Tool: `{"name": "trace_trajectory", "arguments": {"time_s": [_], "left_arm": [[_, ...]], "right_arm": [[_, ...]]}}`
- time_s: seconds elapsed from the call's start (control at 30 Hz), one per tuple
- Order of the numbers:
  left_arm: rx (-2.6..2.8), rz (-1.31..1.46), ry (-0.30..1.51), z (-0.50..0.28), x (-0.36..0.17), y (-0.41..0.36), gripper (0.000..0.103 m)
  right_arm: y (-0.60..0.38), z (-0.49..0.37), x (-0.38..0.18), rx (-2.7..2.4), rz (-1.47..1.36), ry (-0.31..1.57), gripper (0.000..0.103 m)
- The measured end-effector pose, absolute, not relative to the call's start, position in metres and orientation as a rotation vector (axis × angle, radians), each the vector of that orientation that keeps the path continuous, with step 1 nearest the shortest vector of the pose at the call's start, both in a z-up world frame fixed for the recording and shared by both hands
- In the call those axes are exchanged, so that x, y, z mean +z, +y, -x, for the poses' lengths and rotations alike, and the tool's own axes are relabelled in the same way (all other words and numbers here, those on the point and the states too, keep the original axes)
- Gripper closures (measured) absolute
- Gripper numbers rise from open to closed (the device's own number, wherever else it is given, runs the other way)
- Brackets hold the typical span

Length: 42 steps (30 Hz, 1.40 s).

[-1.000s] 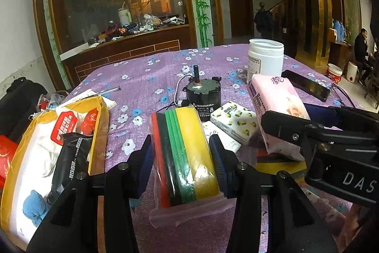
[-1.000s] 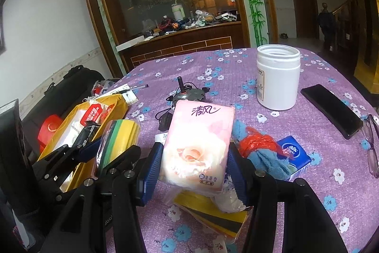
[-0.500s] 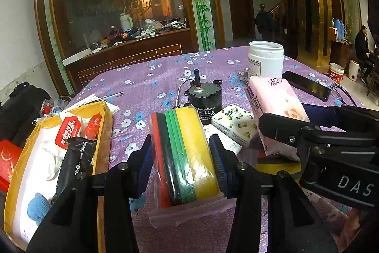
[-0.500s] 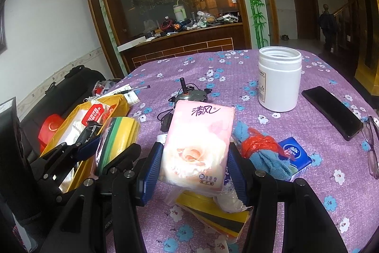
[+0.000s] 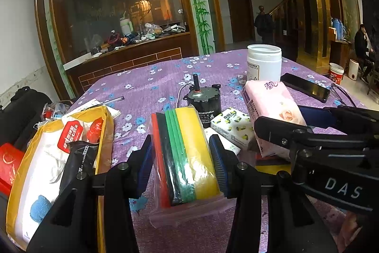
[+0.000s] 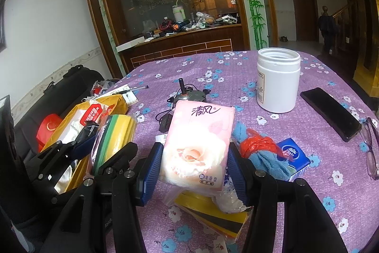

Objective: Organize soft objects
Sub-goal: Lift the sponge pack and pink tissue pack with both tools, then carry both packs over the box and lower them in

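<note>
To the left of our left hand-held gripper, clamped on the sponge pack, lies the yellow bag; our right hand-held gripper grips the tissue pack.

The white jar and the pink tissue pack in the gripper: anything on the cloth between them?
In the right wrist view, only bare flowered tablecloth lies between the white jar and the pink tissue pack.
</note>
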<state>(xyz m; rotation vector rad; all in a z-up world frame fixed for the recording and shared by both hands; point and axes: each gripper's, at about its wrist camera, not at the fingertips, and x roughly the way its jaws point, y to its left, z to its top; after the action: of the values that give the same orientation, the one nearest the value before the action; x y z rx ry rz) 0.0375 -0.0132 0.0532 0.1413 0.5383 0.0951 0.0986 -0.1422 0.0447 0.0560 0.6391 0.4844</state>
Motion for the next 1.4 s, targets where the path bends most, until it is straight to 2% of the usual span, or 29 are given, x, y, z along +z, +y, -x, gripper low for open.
{"name": "trace_trajectory", "arguments": {"time_s": [0.47,0.77,1.03,1.33,1.4], "left_arm": [[0.077,-0.084,0.505,-0.012,0.079,0.006,0.059],[0.196,0.098,0.531,0.009,0.096,0.116,0.059],[0.405,0.232,0.695,0.017,0.054,0.234,0.058],[0.415,0.302,0.792,0.019,0.024,0.257,0.058],[0.407,0.312,0.801,0.020,0.023,0.259,0.055]], "right_arm": [[-0.153,-0.092,0.058,0.461,-0.109,0.588,0.047],[-0.103,-0.061,0.071,0.612,-0.093,0.628,0.047],[0.004,-0.030,0.059,0.887,0.008,0.768,0.047],[0.087,-0.027,0.035,0.941,0.091,0.865,0.046],[0.092,-0.032,0.031,0.924,0.092,0.870,0.045]]}}
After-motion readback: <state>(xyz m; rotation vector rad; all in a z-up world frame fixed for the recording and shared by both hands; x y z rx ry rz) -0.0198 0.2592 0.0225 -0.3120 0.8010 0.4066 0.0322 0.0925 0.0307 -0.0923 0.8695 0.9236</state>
